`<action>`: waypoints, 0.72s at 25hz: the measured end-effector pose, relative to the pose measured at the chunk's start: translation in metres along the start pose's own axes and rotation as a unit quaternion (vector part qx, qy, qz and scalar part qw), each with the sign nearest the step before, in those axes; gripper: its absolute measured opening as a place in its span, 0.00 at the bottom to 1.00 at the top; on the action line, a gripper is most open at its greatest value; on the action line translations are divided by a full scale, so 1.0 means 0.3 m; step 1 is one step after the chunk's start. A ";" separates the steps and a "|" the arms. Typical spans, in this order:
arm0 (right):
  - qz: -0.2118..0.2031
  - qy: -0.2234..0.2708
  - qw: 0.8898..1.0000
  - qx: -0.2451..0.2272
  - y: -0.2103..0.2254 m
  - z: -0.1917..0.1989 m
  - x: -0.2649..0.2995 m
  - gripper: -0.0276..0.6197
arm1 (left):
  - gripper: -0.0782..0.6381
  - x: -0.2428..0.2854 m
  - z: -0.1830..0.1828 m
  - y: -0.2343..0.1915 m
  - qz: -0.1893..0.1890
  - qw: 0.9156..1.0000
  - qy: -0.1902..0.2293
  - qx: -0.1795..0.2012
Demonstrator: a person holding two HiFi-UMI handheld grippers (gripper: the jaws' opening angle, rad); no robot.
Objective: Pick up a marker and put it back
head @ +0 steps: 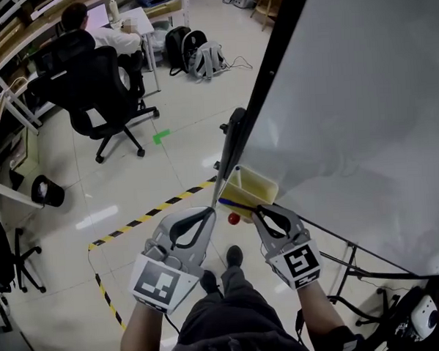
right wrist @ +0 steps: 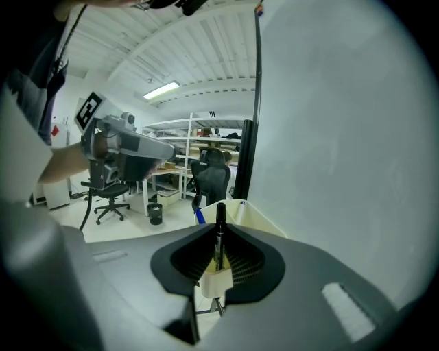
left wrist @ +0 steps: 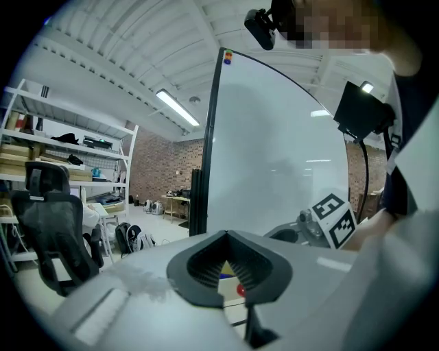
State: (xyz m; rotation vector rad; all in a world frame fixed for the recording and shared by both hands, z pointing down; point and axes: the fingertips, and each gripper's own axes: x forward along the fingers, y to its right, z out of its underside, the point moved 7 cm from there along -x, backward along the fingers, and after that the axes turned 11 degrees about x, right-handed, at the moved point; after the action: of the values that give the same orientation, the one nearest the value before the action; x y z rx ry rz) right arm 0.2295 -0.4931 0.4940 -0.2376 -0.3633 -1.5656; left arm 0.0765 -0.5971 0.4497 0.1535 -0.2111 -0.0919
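Black marker upright, pinched in the right gripper, which we see clamped on it at the near end of the yellow tray on the whiteboard edge. Blue marker pokes from the tray. Left gripper sits just left, which we read as closed on nothing.

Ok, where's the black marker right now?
In the right gripper view, the black marker stands upright, pinched between the jaws of the right gripper, just in front of the yellow tray beside the whiteboard.
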 end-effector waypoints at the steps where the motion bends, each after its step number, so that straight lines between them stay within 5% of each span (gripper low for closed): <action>1: 0.001 0.000 1.000 -0.002 -0.001 -0.002 -0.005 0.11 | 0.12 -0.001 -0.029 -0.003 -0.004 1.000 0.010 -0.002; 18: 0.029 0.037 0.998 -0.032 -0.036 -0.108 -0.102 0.11 | 0.12 -0.125 -0.217 0.022 -0.019 0.999 0.033 0.038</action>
State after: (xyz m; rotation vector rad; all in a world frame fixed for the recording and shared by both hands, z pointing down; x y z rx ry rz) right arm 0.2221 -0.4766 0.4519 -0.2367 -0.2456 -1.5256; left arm 0.0544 -0.5773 0.3805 0.2354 -0.1469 -0.1160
